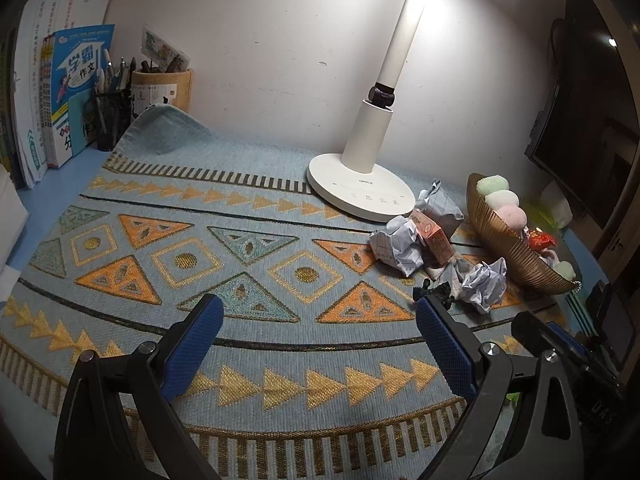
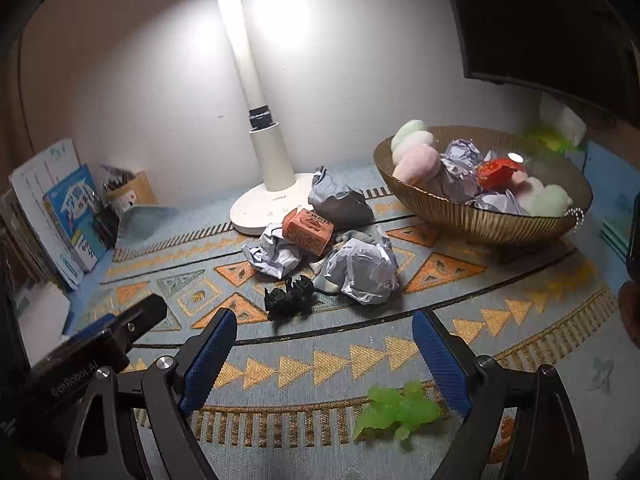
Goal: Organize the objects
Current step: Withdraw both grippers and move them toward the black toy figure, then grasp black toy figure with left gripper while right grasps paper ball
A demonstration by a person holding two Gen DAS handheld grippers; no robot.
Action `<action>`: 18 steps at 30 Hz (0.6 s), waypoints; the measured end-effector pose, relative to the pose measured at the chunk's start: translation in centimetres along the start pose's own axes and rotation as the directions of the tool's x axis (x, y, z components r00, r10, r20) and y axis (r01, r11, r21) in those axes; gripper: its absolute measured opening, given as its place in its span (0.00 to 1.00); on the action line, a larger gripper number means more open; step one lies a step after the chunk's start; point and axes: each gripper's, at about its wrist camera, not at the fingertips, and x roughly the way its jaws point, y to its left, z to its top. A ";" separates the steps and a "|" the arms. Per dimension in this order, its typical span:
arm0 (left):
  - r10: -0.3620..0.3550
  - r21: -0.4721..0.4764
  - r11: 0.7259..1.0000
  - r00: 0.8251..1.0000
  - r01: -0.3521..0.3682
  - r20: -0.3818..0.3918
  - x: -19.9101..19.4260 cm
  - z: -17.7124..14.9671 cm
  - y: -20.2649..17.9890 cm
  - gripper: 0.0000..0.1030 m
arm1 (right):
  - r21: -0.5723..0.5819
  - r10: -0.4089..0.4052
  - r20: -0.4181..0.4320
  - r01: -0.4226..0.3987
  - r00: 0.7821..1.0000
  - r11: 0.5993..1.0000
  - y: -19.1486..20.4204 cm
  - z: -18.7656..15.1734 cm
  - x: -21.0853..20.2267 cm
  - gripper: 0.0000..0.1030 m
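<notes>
The right hand-held gripper (image 2: pixel 324 344) hangs with its blue-padded jaws spread wide and holds nothing; the left hand-held gripper (image 1: pixel 320 324) is likewise wide and empty over the patterned blue woven mat (image 1: pixel 248 344) on the bench. Nearest, just under the right gripper's right finger, lies a translucent green rubbery toy (image 2: pixel 396 410). Ahead of its left finger sits a small black figurine (image 2: pixel 289 297). Beyond it, a loose heap of crumpled white paper balls (image 2: pixel 362 270) and an orange cardboard box (image 2: pixel 307 230) waits by the white desk lamp's base (image 2: pixel 262 206). Farthest right, the ribbed gold bowl (image 2: pixel 472 216) already holds pastel pompoms, paper and a red wrapper. The sorting appears partly done.
</notes>
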 end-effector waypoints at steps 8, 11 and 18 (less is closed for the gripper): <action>-0.215 0.047 0.972 0.954 0.230 -0.210 2.4 3.6 -1.6 0.94 | 0.274 0.206 -0.092 -0.174 0.974 0.946 -5.8 0.6 1.8 0.86; -0.155 0.225 0.956 0.977 0.186 -0.148 3.2 5.1 -3.7 0.94 | 0.251 0.201 -0.124 -0.166 0.972 0.954 -6.2 1.0 2.0 0.86; -0.246 0.280 0.906 0.933 0.317 -0.262 6.0 3.2 -6.2 0.87 | 0.144 0.125 -0.156 -0.102 0.980 0.984 -6.4 3.7 2.0 0.82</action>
